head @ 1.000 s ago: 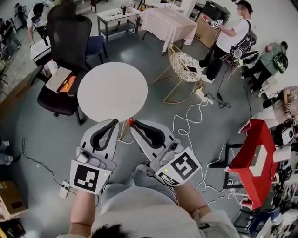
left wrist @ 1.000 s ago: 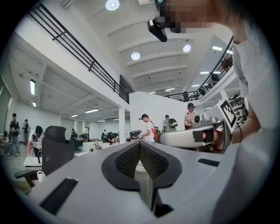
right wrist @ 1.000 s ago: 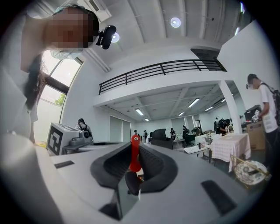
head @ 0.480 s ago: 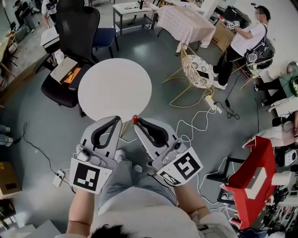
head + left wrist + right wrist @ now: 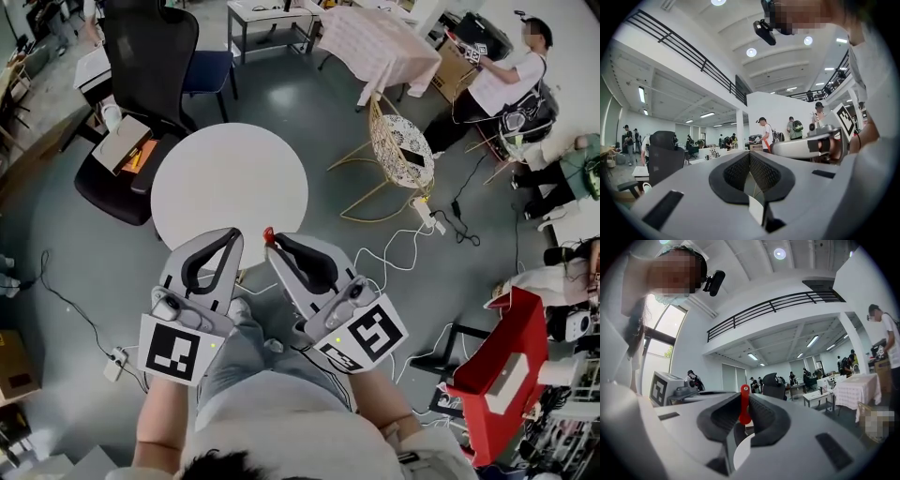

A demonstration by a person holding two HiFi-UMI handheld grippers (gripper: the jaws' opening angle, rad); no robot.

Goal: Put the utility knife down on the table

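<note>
A red utility knife (image 5: 268, 232) sticks out of my right gripper (image 5: 274, 246), which is shut on it. In the right gripper view the knife (image 5: 745, 404) stands upright between the dark pads. The round white table (image 5: 230, 183) lies straight ahead, and the knife's tip hangs over its near edge. My left gripper (image 5: 233, 236) is beside the right one, also over the near rim, shut with nothing in it. In the left gripper view its pads (image 5: 761, 173) meet with nothing between them.
A black office chair (image 5: 150, 56) with a cardboard box (image 5: 127, 150) on its seat stands left of the table. A gold wire chair (image 5: 398, 141) is at the right, with white cables (image 5: 394, 248) on the floor. A red stand (image 5: 502, 375) is far right. A person (image 5: 497, 80) stands at the back.
Both grippers have come forward, from just short of the table to over its near edge. The right gripper has stayed shut on the knife.
</note>
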